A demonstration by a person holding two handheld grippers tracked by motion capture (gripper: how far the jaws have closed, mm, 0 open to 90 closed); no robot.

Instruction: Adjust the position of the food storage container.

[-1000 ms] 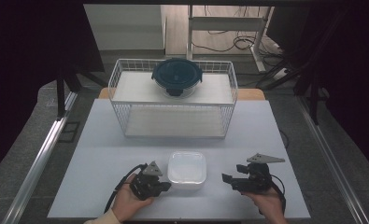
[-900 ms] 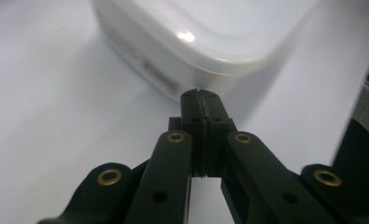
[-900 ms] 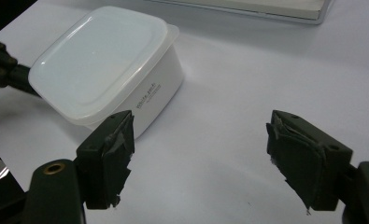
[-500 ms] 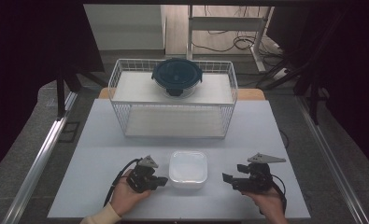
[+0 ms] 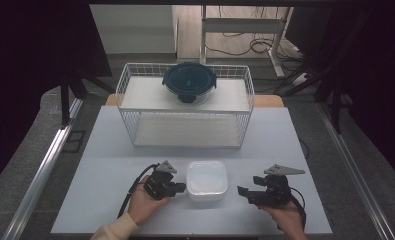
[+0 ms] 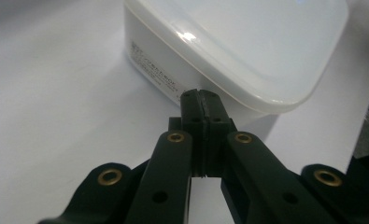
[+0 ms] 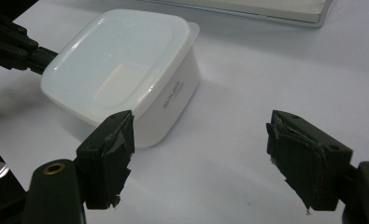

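Note:
A white square container [image 5: 206, 180] with its lid on sits on the table near the front edge, between my two grippers. My left gripper [image 5: 181, 187] is shut, with nothing between its fingers. Its tips [image 6: 202, 95] rest against the container's [image 6: 238, 42] side wall, just under the lid rim. My right gripper [image 5: 242, 192] stands open a little to the right of the container, pointing at it. In the right gripper view, my right gripper [image 7: 205, 154] holds its jaws wide apart, short of the container [image 7: 121, 65]; the left gripper [image 7: 14, 46] shows at the container's far side.
A white wire rack [image 5: 185, 127] stands across the back of the table. A dark round lidded container [image 5: 189, 82] sits on its top shelf. The white tabletop [image 5: 110, 170] lies bare to the left and right of the hands.
My left gripper drew back slightly to the left, then came in again to touch the container's left side. The container sits a touch further right. My right gripper has barely moved.

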